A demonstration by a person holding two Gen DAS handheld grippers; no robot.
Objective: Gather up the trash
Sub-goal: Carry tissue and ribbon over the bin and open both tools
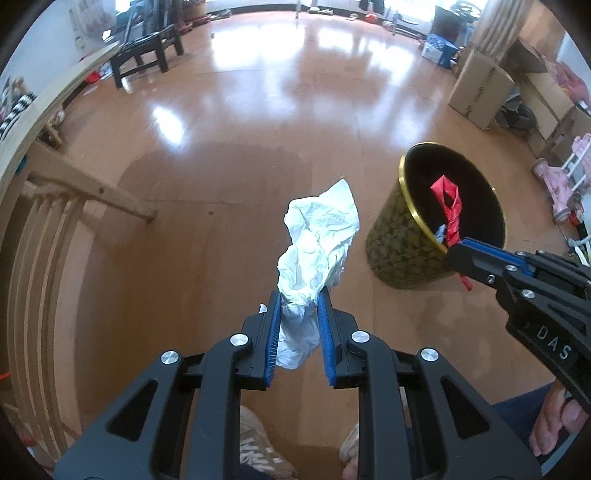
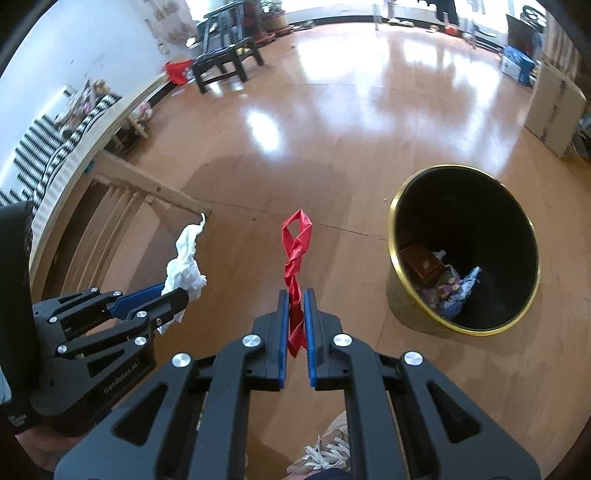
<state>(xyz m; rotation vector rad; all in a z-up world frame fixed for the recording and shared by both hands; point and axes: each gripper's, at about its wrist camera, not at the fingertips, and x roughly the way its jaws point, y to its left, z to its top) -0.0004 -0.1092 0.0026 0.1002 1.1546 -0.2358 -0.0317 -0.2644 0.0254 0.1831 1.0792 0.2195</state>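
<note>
Left tongs [image 1: 299,299] pinch white crumpled paper [image 1: 319,243], right tongs [image 2: 296,295] a red strip [image 2: 295,258], both lengthwise forward.

Left gripper [image 1: 298,301]: angled steeply downward, blue pads clamped on white crumpled paper [image 1: 318,236]. Right gripper [image 2: 296,295]: same downward tilt, clamped on twisted red strip [image 2: 295,254] projecting beyond fingertips.

Daylight pours in from windows [image 1: 258,5] along the far wall, overexposed to plain white in both views. The glossy floor [image 1: 295,110] throws back broad white glare patches across its far half. A soft, darker shadow [image 2: 266,177] lies on the floor's middle. The bin [image 2: 465,251] interior is almost black. Both views are bright and sharp at centre. Fisheye bending curves the bench [image 1: 55,96] at the left edge, the rims smear slightly, and the corners go black.
</note>
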